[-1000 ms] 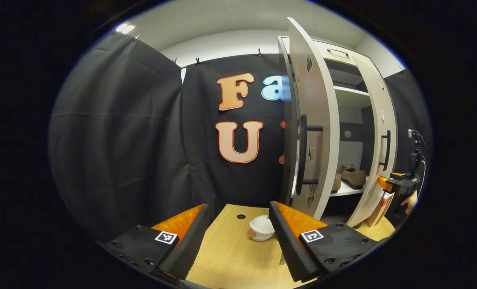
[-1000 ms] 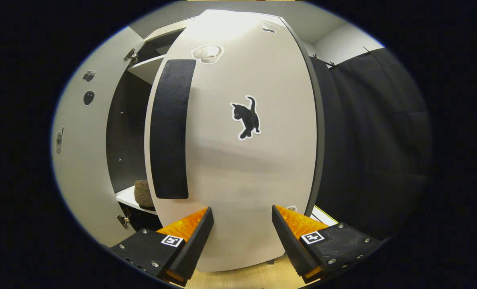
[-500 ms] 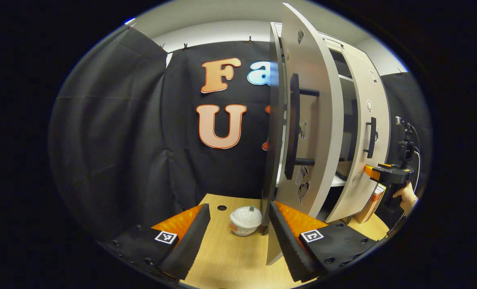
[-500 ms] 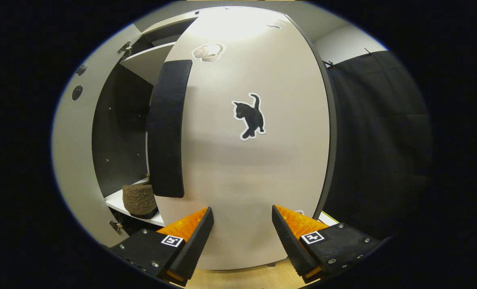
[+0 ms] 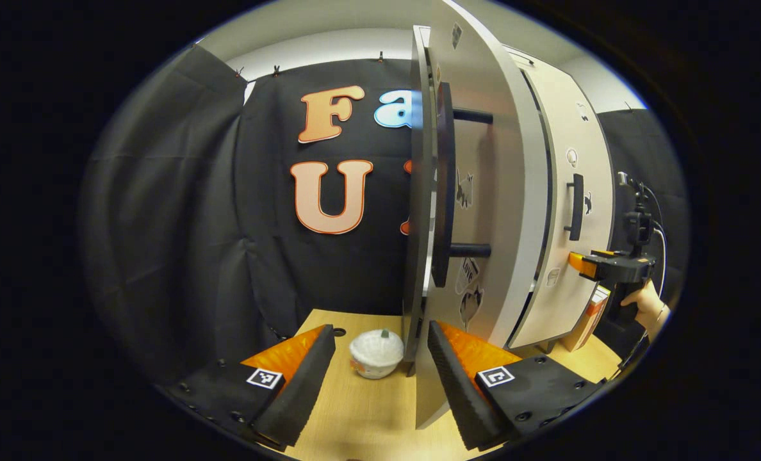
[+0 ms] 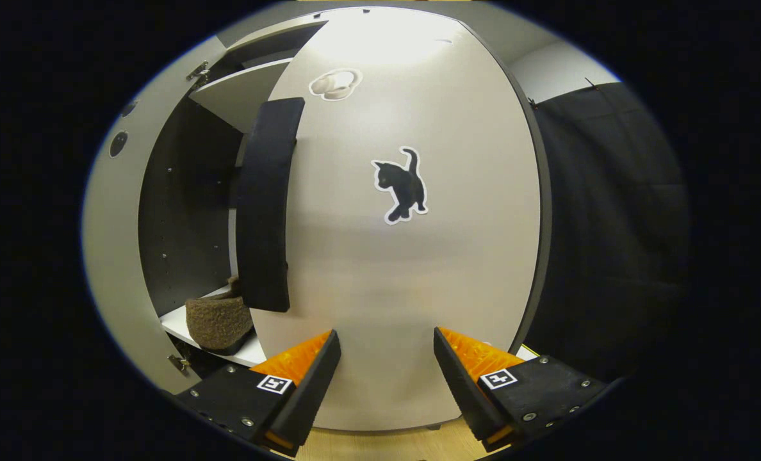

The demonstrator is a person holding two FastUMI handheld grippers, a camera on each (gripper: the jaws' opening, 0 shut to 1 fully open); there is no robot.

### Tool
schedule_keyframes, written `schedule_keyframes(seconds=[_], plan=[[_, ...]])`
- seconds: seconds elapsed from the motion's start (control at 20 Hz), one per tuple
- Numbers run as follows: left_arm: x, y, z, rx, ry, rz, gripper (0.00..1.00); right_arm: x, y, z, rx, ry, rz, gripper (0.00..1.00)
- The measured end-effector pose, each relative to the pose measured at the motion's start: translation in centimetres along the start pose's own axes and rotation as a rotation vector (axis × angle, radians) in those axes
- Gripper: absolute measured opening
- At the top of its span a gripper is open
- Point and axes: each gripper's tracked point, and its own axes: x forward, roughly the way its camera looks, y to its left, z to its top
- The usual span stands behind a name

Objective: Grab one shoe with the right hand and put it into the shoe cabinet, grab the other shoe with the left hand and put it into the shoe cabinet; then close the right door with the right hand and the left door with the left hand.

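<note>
Standing tall at the back of the table (image 5: 368, 410), the shoe cabinet (image 5: 534, 83), pale outside and dark within. Hanging half open in the left gripper view, the left door (image 5: 496, 192), seen nearly edge-on, with its long black handle (image 5: 443, 186) facing forward and small animal stickers low on its face. Sitting almost shut farther right, the right door (image 5: 576, 211), leaving only a narrow dark gap beside the left door. Filling much of the right gripper view, the same right door (image 6: 406, 256), wearing a black cat sticker (image 6: 401, 186) at mid-height and a wide black handle (image 6: 264, 205) along its left edge. Showing through the opening left of that handle, a white shelf (image 6: 182, 326) carrying one brown fuzzy shoe (image 6: 217, 323), toe end outward, partly hidden behind the handle; second shoe impossible to make out here. Hovering spread apart, the right tongs (image 6: 387, 358), pointing straight at the lower part of the right door, very close to the panel, contact impossible to judge. Appearing also at the far right of the left gripper view, the right tongs (image 5: 578, 264) touching or almost touching the right door, gripped by a hand (image 5: 646, 308). Gaping wide as well, the left tongs (image 5: 380, 358), holding nothing, with the bottom corner of the left door sitting just by the right-hand finger (image 5: 457, 384). Resting on the table between those fingers and farther back, a small white pumpkin-shaped bowl (image 5: 376, 352), near a round hole (image 5: 339, 332) in the tabletop.
</note>
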Motion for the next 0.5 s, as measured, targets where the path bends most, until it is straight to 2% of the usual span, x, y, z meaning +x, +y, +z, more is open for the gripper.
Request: schedule_keyframes(seconds=[0.25,0.5], plan=[[-0.5,-2.0,-0.4,-0.038,0.015,-0.033,0.95,-0.7,0.1,0.4,0.008,0.003,0.015,0.92],[-0.8,-8.3,-0.6,-0.022,0.014,-0.143,0.96,-4.3,-1.6,2.3,-0.022,-0.039,0.032,0.92]])
